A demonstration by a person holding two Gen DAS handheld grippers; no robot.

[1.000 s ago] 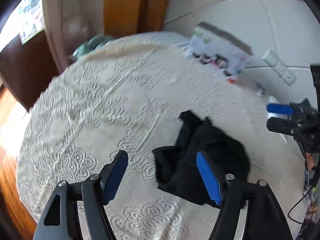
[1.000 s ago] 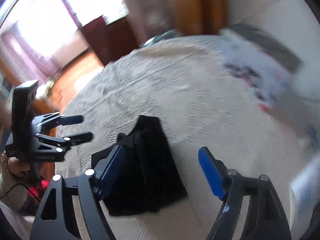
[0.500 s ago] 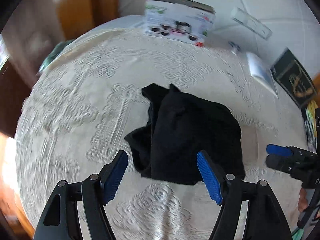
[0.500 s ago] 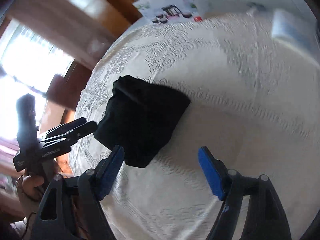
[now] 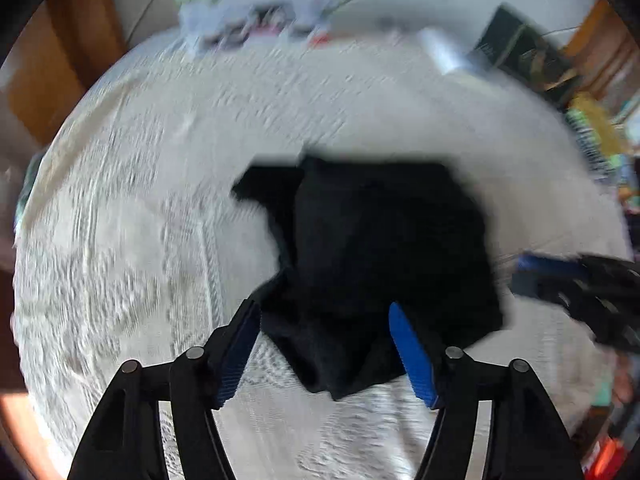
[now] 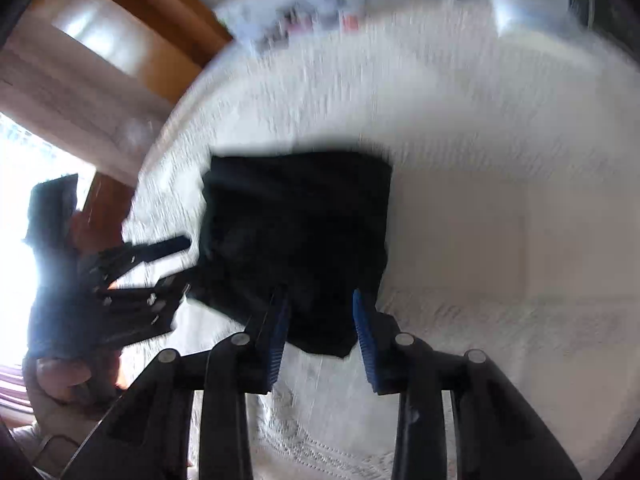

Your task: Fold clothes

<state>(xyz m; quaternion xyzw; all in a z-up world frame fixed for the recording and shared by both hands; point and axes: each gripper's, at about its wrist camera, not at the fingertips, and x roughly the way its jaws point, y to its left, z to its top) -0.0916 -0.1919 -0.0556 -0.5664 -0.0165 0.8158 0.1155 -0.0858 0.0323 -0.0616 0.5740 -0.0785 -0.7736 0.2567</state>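
Note:
A black garment [image 5: 372,256] lies bunched and partly folded on the round table's white lace cloth [image 5: 132,248]. My left gripper [image 5: 324,356] is open, its blue pads on either side of the garment's near edge. In the right wrist view the same garment [image 6: 296,224] lies ahead. My right gripper [image 6: 320,340] is part open, jaws narrowed around the garment's near corner. The left gripper also shows in the right wrist view [image 6: 152,276] at the garment's left edge. The right gripper shows blurred in the left wrist view [image 5: 580,284].
A printed box [image 5: 248,16] stands at the table's far edge, with a white packet [image 5: 444,52] and a dark book [image 5: 520,52] to its right. Wooden panels [image 6: 100,60] stand behind. Both views are blurred by motion.
Both grippers have moved in toward the garment's near edge. The right gripper's jaws have narrowed. The garment now fills the middle of both views.

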